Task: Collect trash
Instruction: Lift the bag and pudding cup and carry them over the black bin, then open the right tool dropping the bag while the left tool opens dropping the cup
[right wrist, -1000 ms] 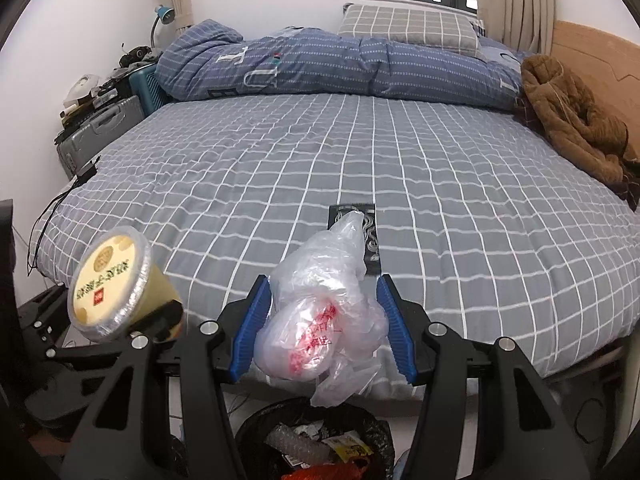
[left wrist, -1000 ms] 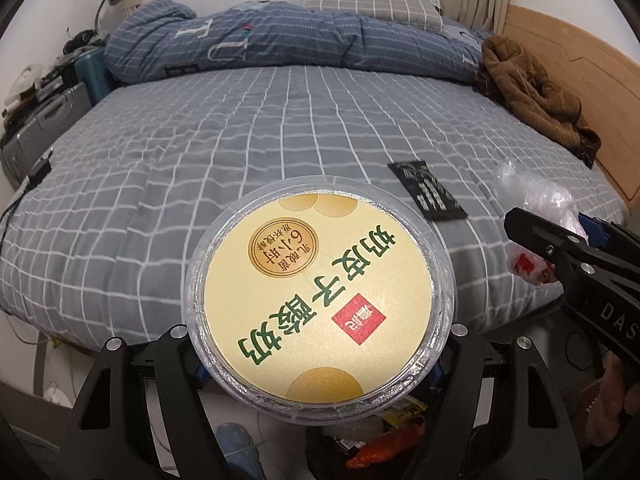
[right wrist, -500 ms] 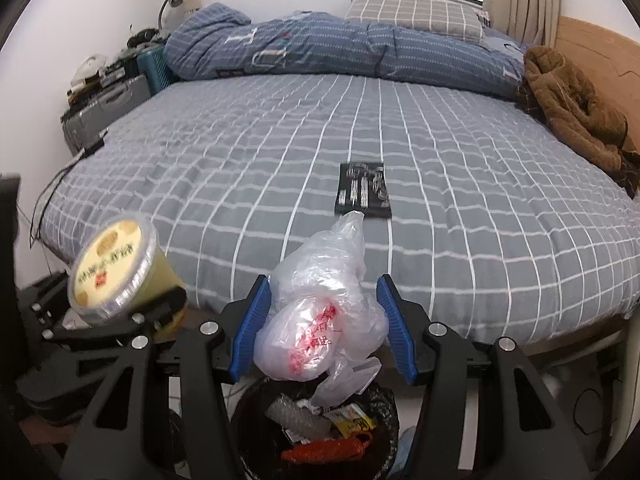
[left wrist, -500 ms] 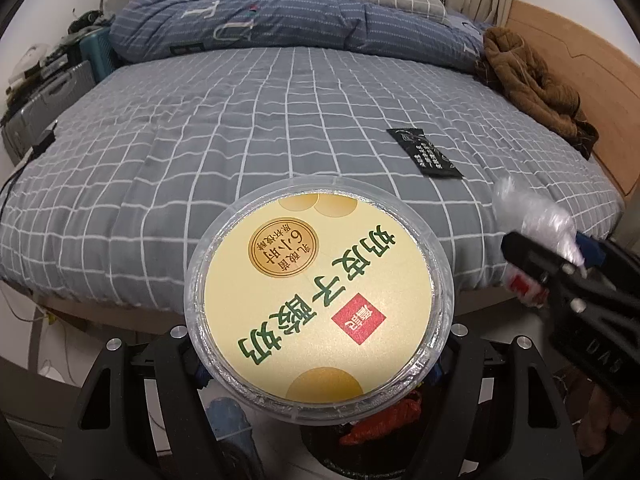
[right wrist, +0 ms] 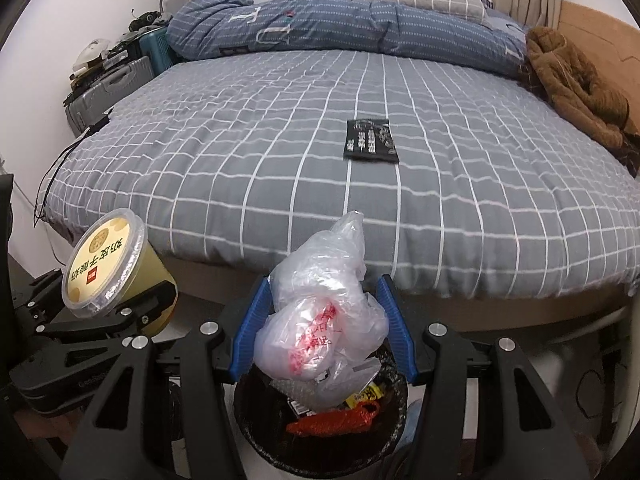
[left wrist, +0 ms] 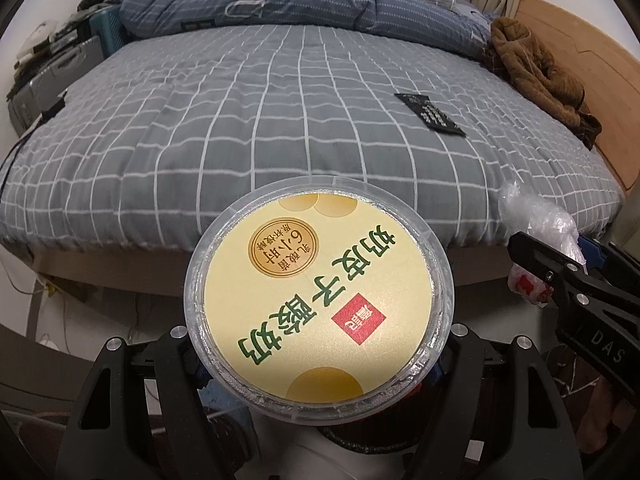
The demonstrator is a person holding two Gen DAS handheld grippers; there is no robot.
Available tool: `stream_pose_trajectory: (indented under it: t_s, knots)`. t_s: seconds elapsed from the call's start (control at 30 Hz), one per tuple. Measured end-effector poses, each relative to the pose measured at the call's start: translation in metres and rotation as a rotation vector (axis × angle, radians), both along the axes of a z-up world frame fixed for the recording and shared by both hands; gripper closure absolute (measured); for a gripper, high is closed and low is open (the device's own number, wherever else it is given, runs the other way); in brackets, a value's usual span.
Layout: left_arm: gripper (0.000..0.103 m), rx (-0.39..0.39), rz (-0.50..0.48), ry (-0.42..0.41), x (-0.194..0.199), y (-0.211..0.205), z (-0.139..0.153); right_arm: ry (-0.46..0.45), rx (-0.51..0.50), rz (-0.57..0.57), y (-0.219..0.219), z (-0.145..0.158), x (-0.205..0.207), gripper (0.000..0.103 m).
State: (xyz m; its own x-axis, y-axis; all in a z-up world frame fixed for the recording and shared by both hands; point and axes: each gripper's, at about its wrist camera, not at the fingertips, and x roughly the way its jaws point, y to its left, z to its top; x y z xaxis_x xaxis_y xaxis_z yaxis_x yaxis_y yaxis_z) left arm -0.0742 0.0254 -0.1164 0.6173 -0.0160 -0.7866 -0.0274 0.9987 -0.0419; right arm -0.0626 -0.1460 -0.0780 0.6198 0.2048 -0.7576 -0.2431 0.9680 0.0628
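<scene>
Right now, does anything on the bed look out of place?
Yes. A flat black printed wrapper lies alone on the grey checked bedspread, apparently leftover trash. A brown fleece garment sits crumpled at the bed's far right edge. Nothing looks spilled or damaged.

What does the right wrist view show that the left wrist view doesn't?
Only the right wrist view shows the open black trash bin with a red wrapper inside, under the right gripper, which is shut on the crumpled plastic bag.

Only the left wrist view shows the yogurt tub lid label square on, clamped in the left gripper.

Both show the tub, the bag, the checked bed and the black packet on it.
</scene>
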Motion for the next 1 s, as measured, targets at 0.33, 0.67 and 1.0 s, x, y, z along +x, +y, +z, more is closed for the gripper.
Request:
stream_pose_trajectory:
  t_s: [0.33,0.67,1.0]
  knots:
    - [0.031,-0.016,-0.011,0.078,-0.017,-0.006,-0.031,0.095,-0.001,-0.017,-0.012,-0.031,-0.013,0.05]
    - [0.031,0.01,-0.011,0.125,-0.005,0.002,-0.06,0.217,-0.03,-0.031,-0.022,-0.079,-0.001,0.05]
    - [0.031,0.013,0.016,0.154,-0.006,0.023,-0.075,0.25,-0.068,-0.009,0.0,-0.096,0.006,0.044]
